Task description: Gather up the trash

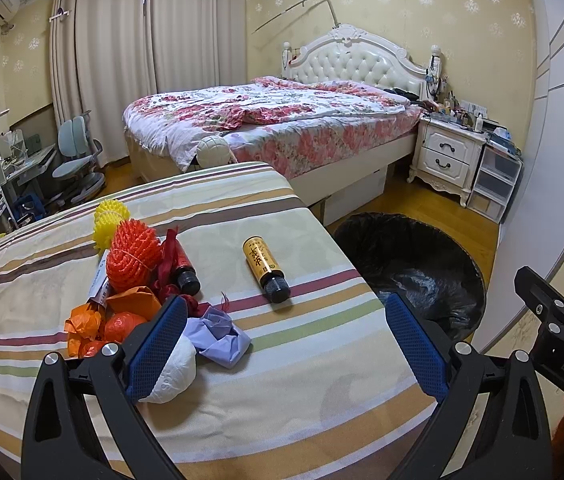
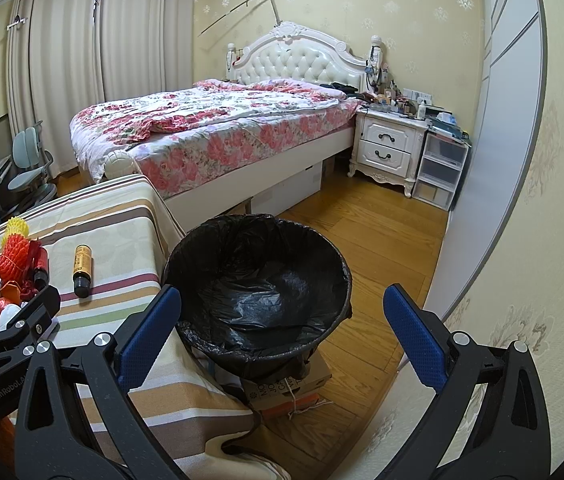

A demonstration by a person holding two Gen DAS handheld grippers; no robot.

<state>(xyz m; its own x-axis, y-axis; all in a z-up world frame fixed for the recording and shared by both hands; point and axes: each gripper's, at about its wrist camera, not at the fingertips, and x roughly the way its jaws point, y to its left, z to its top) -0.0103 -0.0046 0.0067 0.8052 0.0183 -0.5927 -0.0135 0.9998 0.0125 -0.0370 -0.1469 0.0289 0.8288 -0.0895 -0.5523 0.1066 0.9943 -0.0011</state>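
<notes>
jaws on both sides stand wide apart and grasp nothing: the left gripper (image 1: 286,344) hangs over the near part of the tabletop (image 1: 302,392), the right gripper (image 2: 282,336) off the tabletop's right edge, looking down toward the trash bin (image 2: 185,256) on the floor

nearest the left jaws, pressed against the inner face of the left-hand pad, lies a white crumpled wad (image 1: 179,364); touching it, just beyond, a pale lilac crumpled paper (image 1: 217,336), a little left of the midline between the pads. next out, toward the left edge, sits the heap of orange wrappers (image 1: 93,328), an orange foam net (image 1: 131,256), a yellow foam net (image 1: 109,220) behind it, and a red-wrapped bottle (image 1: 181,268)

apart from the heap, nearer the right edge, a yellow bottle (image 1: 263,266) lies on its side, cap toward the jaws, its long axis running nearly straight away and tilted slightly left. it sits almost centred ahead of the left jaws, so that hand is the nearer one; a squeeze across the body would meet its narrow width squarely. the bin lies right of it, past the edge, empty as far as shows
</notes>
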